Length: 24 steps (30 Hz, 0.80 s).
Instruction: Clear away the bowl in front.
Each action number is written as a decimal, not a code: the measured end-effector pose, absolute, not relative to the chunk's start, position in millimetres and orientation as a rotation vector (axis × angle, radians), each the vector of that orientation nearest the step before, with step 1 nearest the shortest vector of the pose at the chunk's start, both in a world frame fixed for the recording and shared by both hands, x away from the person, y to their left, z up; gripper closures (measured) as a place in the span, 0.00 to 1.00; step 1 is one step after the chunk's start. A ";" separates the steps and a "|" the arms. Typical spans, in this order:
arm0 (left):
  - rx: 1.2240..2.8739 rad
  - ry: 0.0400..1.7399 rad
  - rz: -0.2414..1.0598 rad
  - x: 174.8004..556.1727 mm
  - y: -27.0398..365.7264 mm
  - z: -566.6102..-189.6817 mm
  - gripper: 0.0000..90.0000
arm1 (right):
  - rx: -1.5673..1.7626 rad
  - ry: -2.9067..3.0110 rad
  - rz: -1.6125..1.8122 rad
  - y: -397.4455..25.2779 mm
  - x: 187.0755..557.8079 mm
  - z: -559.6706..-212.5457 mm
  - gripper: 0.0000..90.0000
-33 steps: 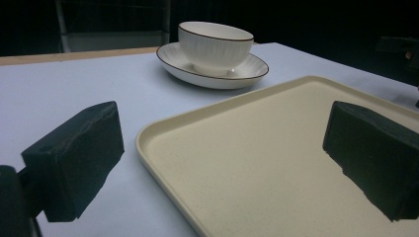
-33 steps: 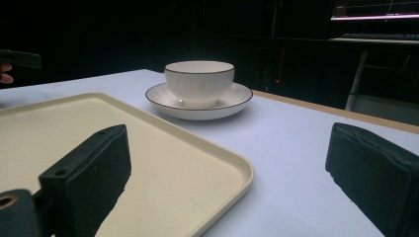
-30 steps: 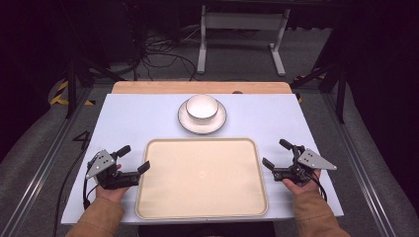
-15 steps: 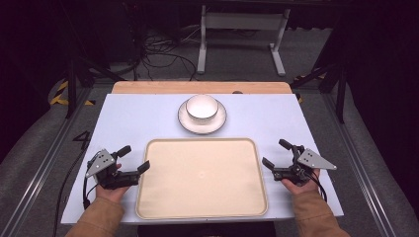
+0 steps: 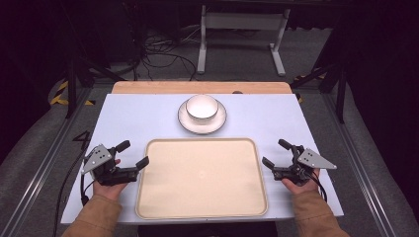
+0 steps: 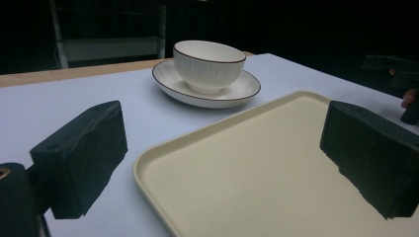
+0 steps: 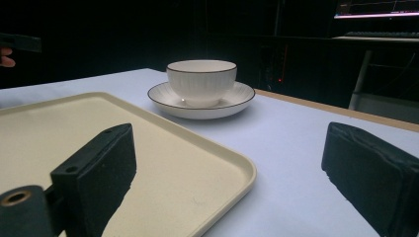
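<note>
A cream tray [image 5: 202,177] lies bare at the table's near middle; its rim also shows in the left gripper view [image 6: 148,163] and the right gripper view [image 7: 237,168]. Behind it a white ribbed bowl [image 5: 201,107] sits on a white plate [image 5: 185,121], both seen again as bowl [image 6: 209,64] on plate [image 6: 237,91] and bowl [image 7: 201,81] on plate [image 7: 237,98]. My left gripper [image 5: 132,154] rests open at the tray's left edge, holding nothing. At the tray's right edge my right gripper [image 5: 276,153] is open and holds nothing.
The pale blue table top [image 5: 128,118] has a wooden strip [image 5: 197,87] along its far edge. Beyond it stand a metal frame [image 5: 242,29] and floor cables [image 5: 163,54]. The other gripper shows far off [image 6: 400,74].
</note>
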<state>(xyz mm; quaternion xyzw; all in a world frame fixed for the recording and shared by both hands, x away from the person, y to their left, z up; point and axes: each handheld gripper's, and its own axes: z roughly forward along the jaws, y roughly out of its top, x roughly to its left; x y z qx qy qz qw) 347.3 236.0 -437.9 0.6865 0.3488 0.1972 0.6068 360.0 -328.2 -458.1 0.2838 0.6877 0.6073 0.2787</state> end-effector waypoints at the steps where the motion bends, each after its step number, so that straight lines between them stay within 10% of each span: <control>1: 1.588 0.803 0.450 348.4 236.1 -435.0 0.05 | 0.760 1.846 1.628 -328.2 359.9 -458.1 0.08; 24: 1.573 0.759 0.437 363.8 231.9 -387.4 0.06 | 0.765 1.847 1.637 -328.6 360.5 -458.2 0.09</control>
